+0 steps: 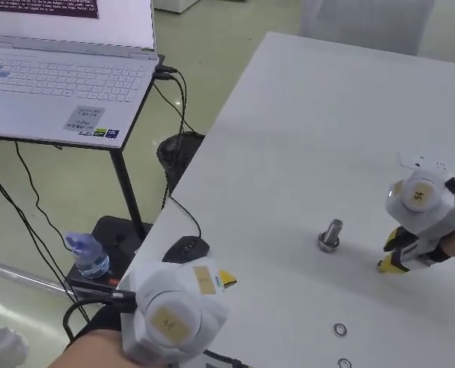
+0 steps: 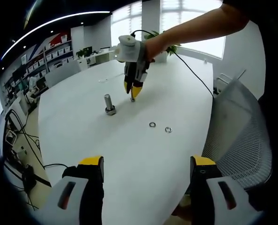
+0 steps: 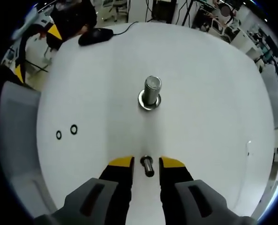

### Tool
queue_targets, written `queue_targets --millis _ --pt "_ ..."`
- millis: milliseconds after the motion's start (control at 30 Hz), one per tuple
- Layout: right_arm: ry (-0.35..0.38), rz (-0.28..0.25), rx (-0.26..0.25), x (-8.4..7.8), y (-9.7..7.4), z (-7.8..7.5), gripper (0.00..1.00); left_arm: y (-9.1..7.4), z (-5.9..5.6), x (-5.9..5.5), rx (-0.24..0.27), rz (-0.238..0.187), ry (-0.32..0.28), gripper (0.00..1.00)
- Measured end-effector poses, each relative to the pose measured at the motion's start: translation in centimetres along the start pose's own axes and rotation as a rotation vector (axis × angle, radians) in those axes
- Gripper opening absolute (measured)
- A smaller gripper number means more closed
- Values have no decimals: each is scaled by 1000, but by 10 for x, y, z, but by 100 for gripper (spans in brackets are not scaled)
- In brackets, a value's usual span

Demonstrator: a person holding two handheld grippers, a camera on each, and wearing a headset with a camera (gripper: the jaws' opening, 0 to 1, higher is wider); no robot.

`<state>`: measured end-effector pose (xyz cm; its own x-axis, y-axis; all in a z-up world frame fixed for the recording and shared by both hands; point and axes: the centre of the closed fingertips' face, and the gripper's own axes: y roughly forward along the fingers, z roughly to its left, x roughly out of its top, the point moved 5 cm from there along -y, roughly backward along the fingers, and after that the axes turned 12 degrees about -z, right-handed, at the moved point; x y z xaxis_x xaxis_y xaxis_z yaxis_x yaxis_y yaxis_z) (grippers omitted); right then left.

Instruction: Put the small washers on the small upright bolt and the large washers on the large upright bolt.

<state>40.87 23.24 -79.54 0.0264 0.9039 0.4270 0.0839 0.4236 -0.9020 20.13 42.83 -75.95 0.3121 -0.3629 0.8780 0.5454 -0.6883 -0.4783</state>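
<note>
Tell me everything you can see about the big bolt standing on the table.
The large bolt looks like silvery metal. It stands upright on the white table, with a flat round top end and a wider ring at its base; whether that ring is its head or a washer cannot be told. Only the table touches it. The right gripper is a little short of it, jaws apart on either side of a small bolt. Two small washers lie off to one side.
</note>
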Motion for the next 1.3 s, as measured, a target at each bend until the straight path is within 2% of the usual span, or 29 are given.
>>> queue_targets --millis 267,633,1300 --pt "-37 -35 11 17 -10 12 23 -2 1 6 3 -5 8 74" --pt "-66 -71 46 31 -15 46 23 -4 0 10 9 -16 15 75" --pt "-71 -83 92 23 -9 95 23 -3 -5 16 0 -19 32 75"
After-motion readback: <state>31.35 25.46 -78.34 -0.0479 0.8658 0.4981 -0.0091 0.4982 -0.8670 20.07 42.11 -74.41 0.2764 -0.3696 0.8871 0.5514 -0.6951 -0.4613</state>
